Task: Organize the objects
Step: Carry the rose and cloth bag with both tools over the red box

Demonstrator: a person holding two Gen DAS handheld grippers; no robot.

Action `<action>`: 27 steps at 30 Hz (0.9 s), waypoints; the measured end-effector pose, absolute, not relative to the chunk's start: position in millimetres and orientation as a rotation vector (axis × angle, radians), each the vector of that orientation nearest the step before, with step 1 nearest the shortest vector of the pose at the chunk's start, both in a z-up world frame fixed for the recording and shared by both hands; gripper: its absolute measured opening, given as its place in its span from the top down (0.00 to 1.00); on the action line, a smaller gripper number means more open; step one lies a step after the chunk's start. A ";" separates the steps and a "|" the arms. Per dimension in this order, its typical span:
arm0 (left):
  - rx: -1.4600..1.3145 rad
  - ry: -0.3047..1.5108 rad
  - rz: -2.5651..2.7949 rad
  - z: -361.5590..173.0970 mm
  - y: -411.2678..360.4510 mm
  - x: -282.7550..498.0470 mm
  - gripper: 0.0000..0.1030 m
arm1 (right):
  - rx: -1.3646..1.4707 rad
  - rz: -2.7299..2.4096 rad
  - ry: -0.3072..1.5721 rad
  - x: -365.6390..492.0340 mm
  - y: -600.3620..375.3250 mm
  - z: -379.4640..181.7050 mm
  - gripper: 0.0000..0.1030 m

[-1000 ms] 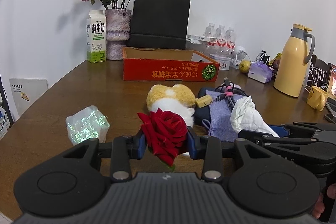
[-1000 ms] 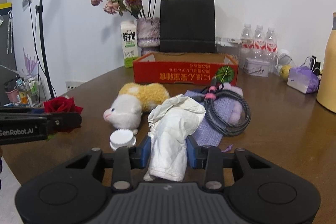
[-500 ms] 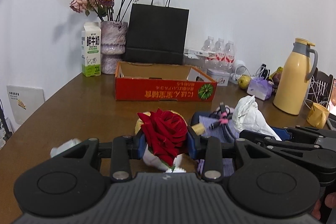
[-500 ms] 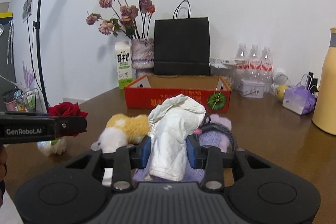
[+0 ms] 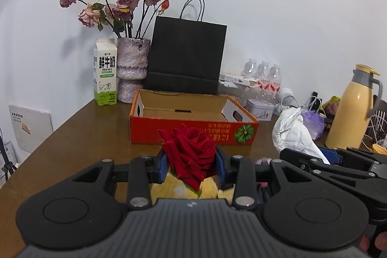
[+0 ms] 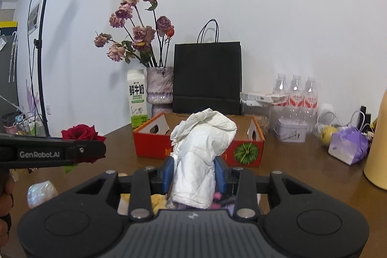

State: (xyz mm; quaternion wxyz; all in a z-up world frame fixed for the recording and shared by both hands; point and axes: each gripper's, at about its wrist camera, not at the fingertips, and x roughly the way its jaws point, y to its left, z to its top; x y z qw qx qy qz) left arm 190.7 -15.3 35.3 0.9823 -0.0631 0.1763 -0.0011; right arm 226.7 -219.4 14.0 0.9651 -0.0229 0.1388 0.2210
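Observation:
My left gripper is shut on a red rose, held above the table in front of the open red cardboard box. My right gripper is shut on a crumpled white cloth, also lifted, just short of the same box. The rose shows at the left of the right wrist view; the cloth shows at the right of the left wrist view. The yellow plush toy lies on the table below my left gripper, mostly hidden.
Behind the box stand a black paper bag, a vase of dried roses and a milk carton. Water bottles, a tin, a purple pouch and a yellow thermos crowd the right. A shiny wrapper lies at left.
Both grippers have risen and moved forward toward the red box with the rose and the cloth. The plush toy and cable pile have dropped below the view.

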 end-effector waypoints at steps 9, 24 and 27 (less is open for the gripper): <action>-0.119 0.353 0.043 52.8 -17.3 229.3 0.63 | -0.055 0.468 0.258 265.9 -212.5 30.1 0.67; -0.087 0.349 0.158 75.8 -24.9 297.2 0.63 | -0.044 0.533 0.235 332.2 -190.3 47.8 0.67; -0.073 0.347 0.165 77.9 -28.4 309.9 0.63 | -0.042 0.548 0.240 348.2 -186.2 48.3 0.67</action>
